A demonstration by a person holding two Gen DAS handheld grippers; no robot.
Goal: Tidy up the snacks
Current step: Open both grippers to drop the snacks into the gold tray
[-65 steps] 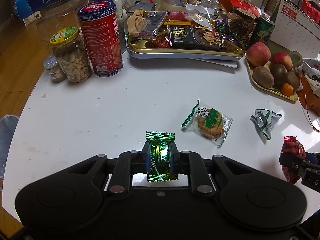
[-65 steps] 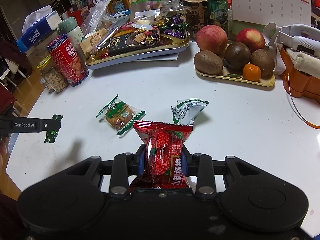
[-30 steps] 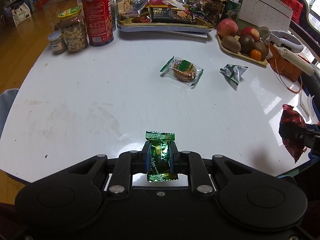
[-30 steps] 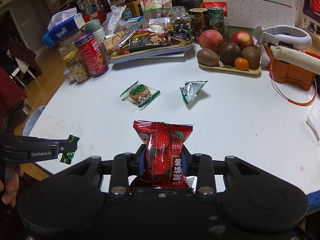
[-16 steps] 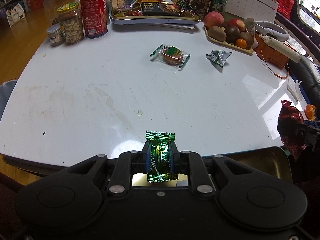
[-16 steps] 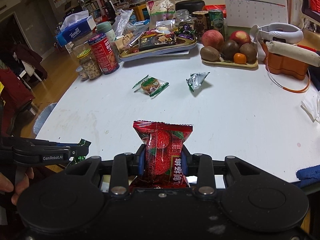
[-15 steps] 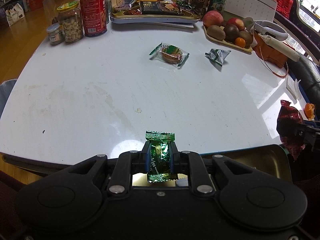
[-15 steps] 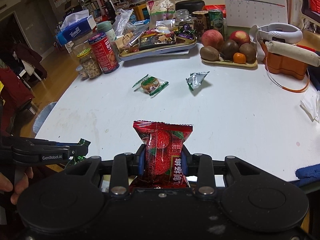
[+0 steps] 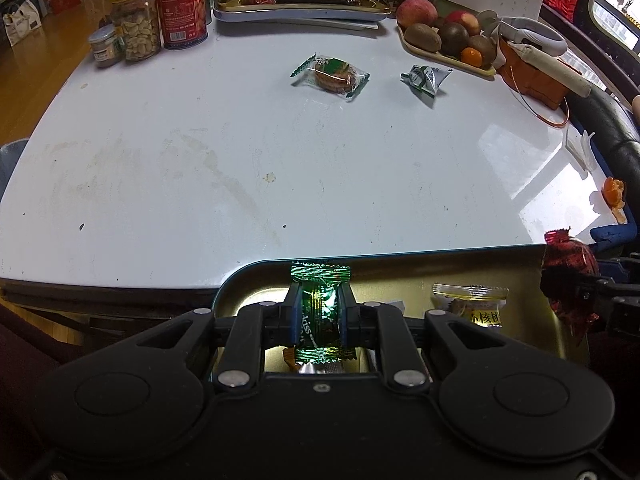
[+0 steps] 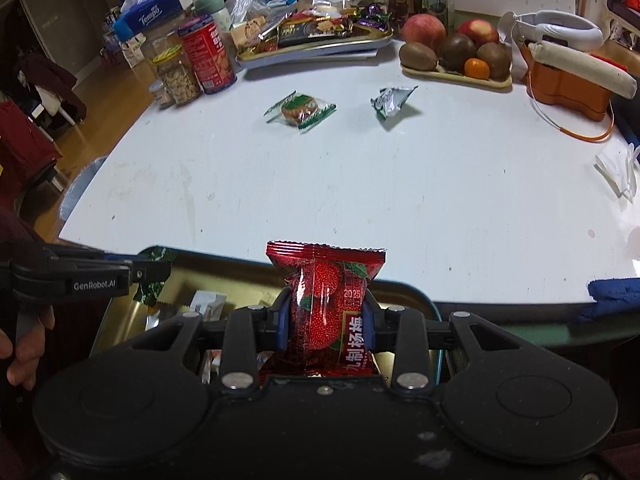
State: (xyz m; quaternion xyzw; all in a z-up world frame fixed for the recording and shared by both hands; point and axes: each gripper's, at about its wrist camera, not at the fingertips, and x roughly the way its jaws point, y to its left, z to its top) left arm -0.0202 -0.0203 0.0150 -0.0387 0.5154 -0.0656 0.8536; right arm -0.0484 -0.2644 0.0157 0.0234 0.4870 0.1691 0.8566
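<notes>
My left gripper is shut on a green foil candy and holds it over a gold tin tray at the table's near edge. My right gripper is shut on a red bayberry snack packet, also over the tray. The tray holds a yellow wrapped snack and other small packets. A biscuit in a green-edged wrapper and a silver-green packet lie on the white table, far from both grippers.
At the table's far side stand a red can, a peanut jar, a full snack tray and a fruit tray. An orange holder sits at the right. A blue cloth lies at the near right edge.
Both grippers have pulled back from the table with their snacks. The gold tray, unseen at first, now lies under both grippers.
</notes>
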